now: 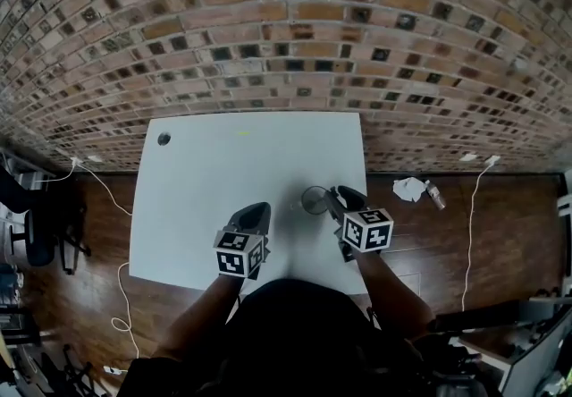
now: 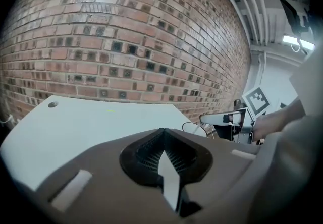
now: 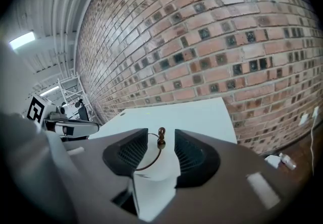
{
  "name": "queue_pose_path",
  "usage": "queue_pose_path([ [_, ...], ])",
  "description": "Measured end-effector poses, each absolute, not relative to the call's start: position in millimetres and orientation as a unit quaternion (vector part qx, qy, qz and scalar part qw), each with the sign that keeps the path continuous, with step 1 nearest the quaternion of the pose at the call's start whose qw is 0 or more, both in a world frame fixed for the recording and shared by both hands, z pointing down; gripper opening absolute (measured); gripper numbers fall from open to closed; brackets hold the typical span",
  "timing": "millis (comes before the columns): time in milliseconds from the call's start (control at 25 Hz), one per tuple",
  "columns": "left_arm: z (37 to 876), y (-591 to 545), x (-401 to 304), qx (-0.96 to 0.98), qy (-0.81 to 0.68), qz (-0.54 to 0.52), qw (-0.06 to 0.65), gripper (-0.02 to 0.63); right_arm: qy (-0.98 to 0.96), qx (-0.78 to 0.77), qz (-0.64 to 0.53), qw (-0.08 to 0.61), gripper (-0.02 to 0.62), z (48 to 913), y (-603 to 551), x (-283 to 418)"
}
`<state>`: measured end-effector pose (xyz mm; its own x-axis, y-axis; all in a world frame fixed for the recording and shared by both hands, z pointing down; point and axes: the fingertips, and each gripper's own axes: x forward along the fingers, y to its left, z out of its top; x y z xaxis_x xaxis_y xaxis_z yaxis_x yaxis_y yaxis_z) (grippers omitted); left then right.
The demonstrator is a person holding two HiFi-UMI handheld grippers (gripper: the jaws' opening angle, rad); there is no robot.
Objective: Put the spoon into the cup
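1. The spoon [image 3: 161, 142] is already in the cup [image 1: 315, 199], near the front right part of the white table [image 1: 223, 172]. Only its dark, knobbed handle end shows above the cup's thin rim.
2. The right gripper [image 3: 161, 131] is wide open. The handle end stands in the gap between its pads, with clear space on both sides, so it grips nothing.
3. The left gripper [image 2: 164, 129] is closed with nothing between its pads. It sits low over the table, well to the left of the cup.
4. Handling, as a judgement: the spoon looks slim, stiff and light. Its beaded handle end is the natural place to pinch it, since the knobs would stop it sliding. The cup looks like clear, thin glass, so it is probably light, fragile and easy to tip if the handle is nudged.
5. The spoon's long axis is steep, close to upright. The handle points up and the bowl points down, hidden inside the cup. I cannot tell whether it leans on the rim.
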<state>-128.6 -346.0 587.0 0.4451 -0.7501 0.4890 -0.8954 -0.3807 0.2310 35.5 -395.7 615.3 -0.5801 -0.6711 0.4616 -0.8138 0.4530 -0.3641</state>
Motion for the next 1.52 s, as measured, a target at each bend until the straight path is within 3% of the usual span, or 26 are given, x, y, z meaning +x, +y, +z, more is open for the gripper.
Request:
queue_pose_path([
  [120, 584, -340, -133, 0.813, -0.510, 0.143, 0.243, -0.006, -0.837, 0.453, 0.284, 0.117, 0.200, 608, -392, 44],
  [600, 560, -306, -151, 0.817, -0.515, 0.101, 0.238, -0.006, -0.820, 0.495, 0.276, 0.080, 0.194, 574, -356, 73],
  [840, 550, -281, -160, 0.824, -0.507, 0.082, 0.239, -0.006, -0.812, 0.509, 0.278, 0.070, 0.133, 562, -323, 70],
  [1080, 538, -252, -173, 0.840, -0.487, 0.054, 0.234, -0.006, -0.824, 0.509, 0.244, 0.054, 0.008, 523, -281, 51],
  [1280, 544, -226, -189, 0.852, -0.462, 0.037, 0.242, -0.006, -0.838, 0.494, 0.224, 0.059, 0.007, 496, -233, 30],
  [1520, 529, -192, -175, 0.870, -0.447, 0.039, 0.203, -0.006, -0.855, 0.488, 0.164, 0.052, 0.006, 457, -194, 43],
])
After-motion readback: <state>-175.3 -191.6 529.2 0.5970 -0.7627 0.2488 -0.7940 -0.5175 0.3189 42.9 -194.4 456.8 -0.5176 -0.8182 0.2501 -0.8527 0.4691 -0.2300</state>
